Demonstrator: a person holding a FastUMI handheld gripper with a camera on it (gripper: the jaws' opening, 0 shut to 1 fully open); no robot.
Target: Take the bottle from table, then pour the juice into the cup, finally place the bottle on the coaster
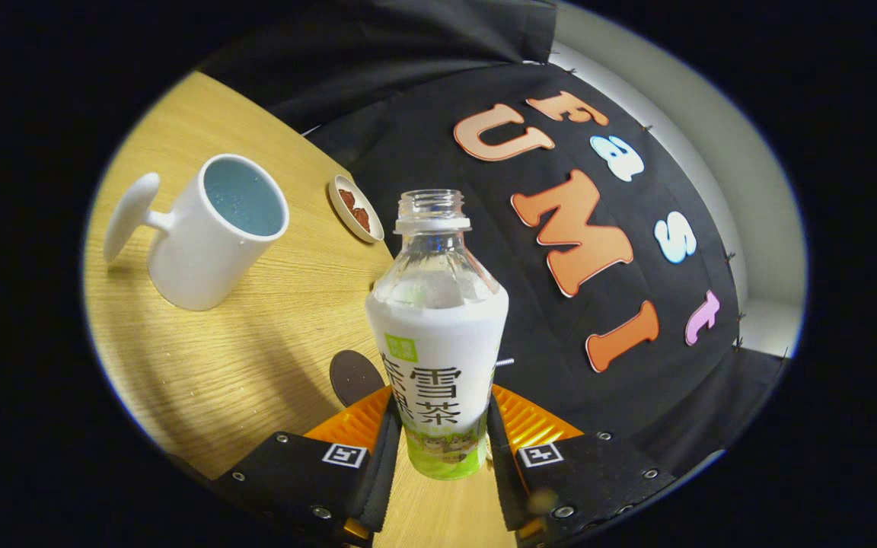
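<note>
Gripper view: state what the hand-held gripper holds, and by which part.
The hand-held gripper holds the uncapped bottle, one finger pressed on each side of its lower body over the label. The neck and open mouth stand clear above the fingers.

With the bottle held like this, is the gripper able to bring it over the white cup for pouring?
Probably yes. The gripper fingers press both sides of the clear uncapped bottle with the white label, and bare wooden table lies between it and the white handled cup; the small dish stands aside.

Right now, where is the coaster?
The dark round coaster lies on the wooden table, just beside the bottle held between the hand-held gripper fingers.
</note>
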